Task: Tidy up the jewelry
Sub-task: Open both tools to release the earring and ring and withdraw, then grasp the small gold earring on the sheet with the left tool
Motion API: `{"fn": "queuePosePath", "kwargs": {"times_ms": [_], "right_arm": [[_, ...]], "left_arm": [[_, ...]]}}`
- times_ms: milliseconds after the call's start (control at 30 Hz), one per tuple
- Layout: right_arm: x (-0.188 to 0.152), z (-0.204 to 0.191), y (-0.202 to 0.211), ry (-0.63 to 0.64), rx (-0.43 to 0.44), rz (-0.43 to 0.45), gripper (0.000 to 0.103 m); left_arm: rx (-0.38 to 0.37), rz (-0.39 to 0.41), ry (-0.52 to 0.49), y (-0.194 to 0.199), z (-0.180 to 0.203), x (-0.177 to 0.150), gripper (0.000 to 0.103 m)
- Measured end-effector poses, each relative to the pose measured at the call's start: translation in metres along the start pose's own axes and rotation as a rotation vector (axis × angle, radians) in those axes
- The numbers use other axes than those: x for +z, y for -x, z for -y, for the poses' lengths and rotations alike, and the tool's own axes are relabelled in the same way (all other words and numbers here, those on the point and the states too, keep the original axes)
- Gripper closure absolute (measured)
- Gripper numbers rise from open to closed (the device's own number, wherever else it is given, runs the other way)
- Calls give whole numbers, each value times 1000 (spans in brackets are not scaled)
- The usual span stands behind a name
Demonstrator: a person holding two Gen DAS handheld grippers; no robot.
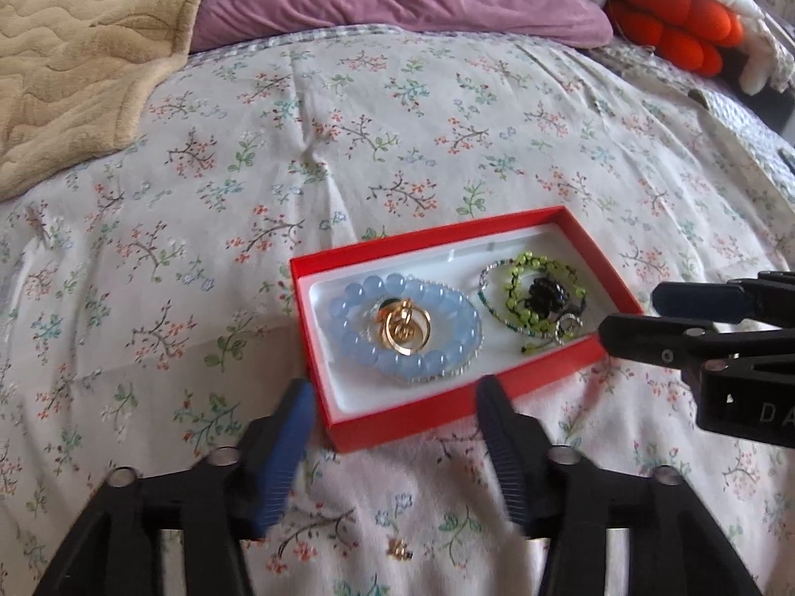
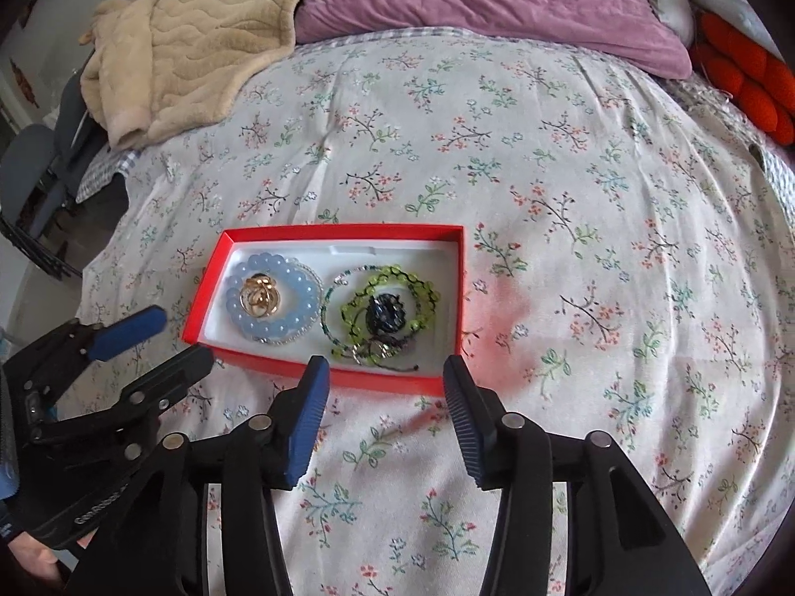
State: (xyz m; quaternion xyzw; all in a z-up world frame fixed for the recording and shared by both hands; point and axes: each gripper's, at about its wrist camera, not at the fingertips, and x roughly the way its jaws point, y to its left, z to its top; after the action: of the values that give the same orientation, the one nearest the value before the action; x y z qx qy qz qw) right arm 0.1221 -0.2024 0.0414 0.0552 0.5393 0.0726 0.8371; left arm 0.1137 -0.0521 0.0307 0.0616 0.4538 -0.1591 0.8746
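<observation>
Lying just beyond both released, empty grippers, left gripper [image 1: 395,390] and right gripper [image 2: 386,372]: red jewelry box [image 1: 397,422].

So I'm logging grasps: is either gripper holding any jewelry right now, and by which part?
Nothing is held. The left gripper and right gripper both have open, empty jaws just short of the red box; the jewelry lies inside.

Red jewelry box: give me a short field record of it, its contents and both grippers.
surface: floral bedspread
container: red cardboard box with white lining, lid off
left half: pale blue bead bracelet around gold rings
right half: green bead bracelet, black piece, tangled together
left gripper: open, empty, near box edge
right gripper: open, empty, near box edge
</observation>
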Motion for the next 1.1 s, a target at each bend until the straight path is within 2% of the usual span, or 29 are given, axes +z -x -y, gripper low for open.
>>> {"fn": "queuePosePath", "kwargs": {"times_ms": [100, 200, 400, 600, 800, 933, 1033, 1100], "right_arm": [[-8, 2, 5, 8, -16, -4, 44], [-19, 3, 8, 21, -48, -17, 37], [-42, 5, 4, 48, -102, -77, 30], [-66, 2, -10, 89, -161, -138, 27], [-86, -3, -19, 172, -189, -151, 27], [-95, 0, -27, 186, -199, -152, 27], [-102, 4, -35, 194, -216, -168, 27], [-105, 7, -37, 199, -218, -158, 22]], "left_arm": [[12, -22, 11, 3, -1, -6, 24], [18, -58, 26, 3, -4, -14, 17], [30, -145, 71, -2, -12, -39, 13], [22, -175, 99, -8, -14, -65, 13], [4, -151, 19, -18, -3, -87, 13], [-13, -124, 2, -21, -1, -95, 13], [-33, -93, 0, -19, -1, -98, 19], [-48, -77, 1, -19, -2, -99, 32]]}}
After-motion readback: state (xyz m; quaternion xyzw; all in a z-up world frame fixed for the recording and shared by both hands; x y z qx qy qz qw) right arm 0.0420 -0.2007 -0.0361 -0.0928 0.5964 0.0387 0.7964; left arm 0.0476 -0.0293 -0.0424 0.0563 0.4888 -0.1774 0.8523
